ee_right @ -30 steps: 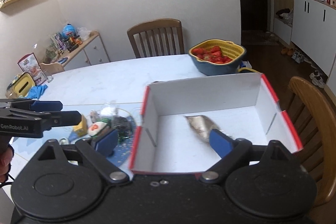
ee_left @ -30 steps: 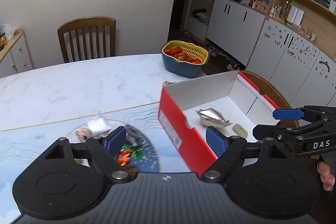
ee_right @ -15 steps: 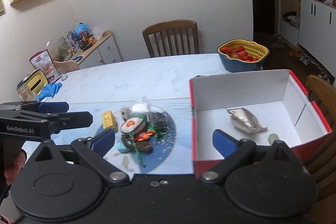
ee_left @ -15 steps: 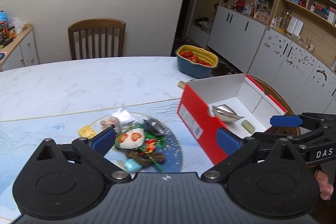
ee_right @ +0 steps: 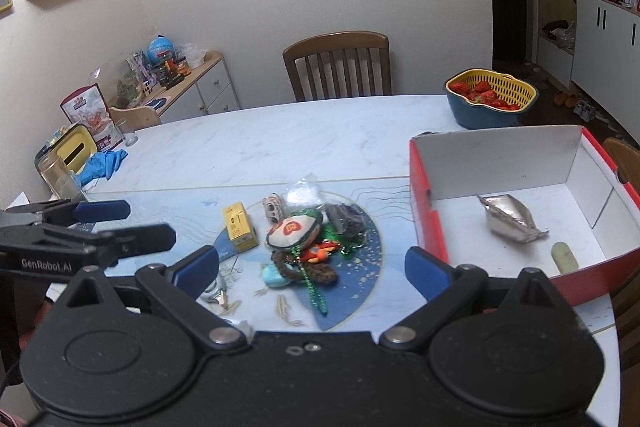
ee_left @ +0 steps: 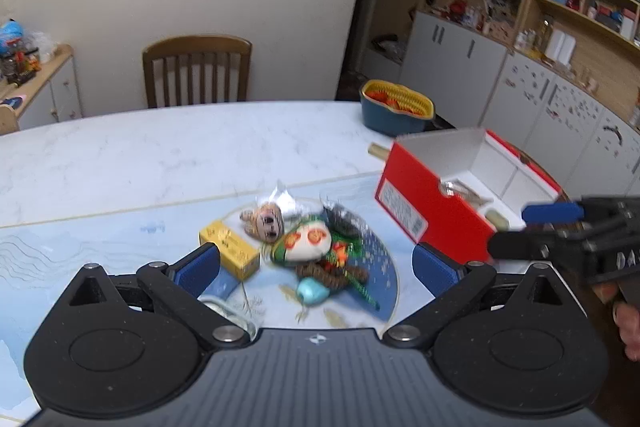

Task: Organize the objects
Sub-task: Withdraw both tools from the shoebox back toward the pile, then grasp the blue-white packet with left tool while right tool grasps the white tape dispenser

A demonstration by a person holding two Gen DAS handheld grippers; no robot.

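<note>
Both views have swung from the red cardboard box [ee_right: 520, 211] to the toy pile [ee_right: 304, 239]; left gripper [ee_left: 316, 267] and right gripper [ee_right: 312, 265] gape empty, ready for 1 more pick.

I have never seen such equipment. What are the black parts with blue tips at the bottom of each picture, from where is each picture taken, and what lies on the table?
There is no robot here. A person holds one hand tool in each hand, and each tool has two fingers with blue pads and a camera that looks forward along them. One picture comes from the left gripper, the other from the right gripper. Each view also shows the other tool at its edge. Both are open and hold nothing.

On the table lies a pile of small toys beside a yellow box. To the right stands a red box, white inside, with a silver pouch in it. Farther back is a basket of strawberries.
</note>
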